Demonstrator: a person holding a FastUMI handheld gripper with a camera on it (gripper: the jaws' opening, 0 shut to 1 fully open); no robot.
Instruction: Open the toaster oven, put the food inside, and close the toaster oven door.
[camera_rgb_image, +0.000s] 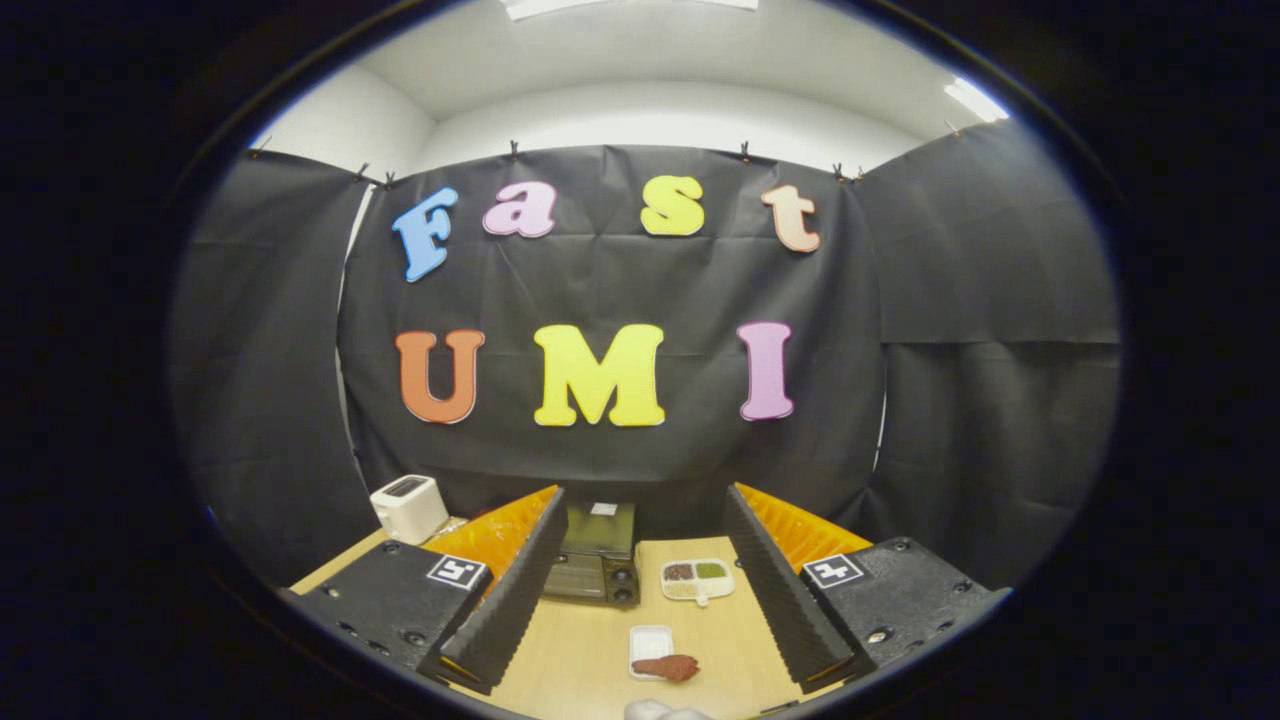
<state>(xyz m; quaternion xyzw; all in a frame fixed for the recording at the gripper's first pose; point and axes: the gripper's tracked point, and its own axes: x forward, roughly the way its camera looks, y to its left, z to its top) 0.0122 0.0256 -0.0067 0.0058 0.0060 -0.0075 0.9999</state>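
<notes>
A white toaster (408, 507) stands at the far left corner of the worktop (580, 650), close to the black cloth wall. It has slots on its top.

Next comes the gripper (640, 585). Its jaws are wide open and they hold nothing. The two fingers (510, 590) reach forward over the worktop with a big gap between them. Each finger has ridges on its inner side.

Between the fingers, at the far edge of the worktop, sits the toaster oven (596, 560). It is dark and boxy. It stands just beside the left finger. Its door looks shut. Two round knobs show at its right side.

To the right of the toaster oven lies a small white tray with sections (697, 579). It has brown, green and pale bits in its parts. It lies near the right finger but does not touch it.

Closer in, near the middle of the worktop, lies a small white plate (650, 645). A brown piece of food (668, 667) rests on the near edge of the plate and sticks out past it to the right. The food is between the fingers, well apart from both of them. It is not in the toaster oven.

At the near edge of the worktop a small pale thing (655, 711) peeks in. I cannot tell what it is.
</notes>
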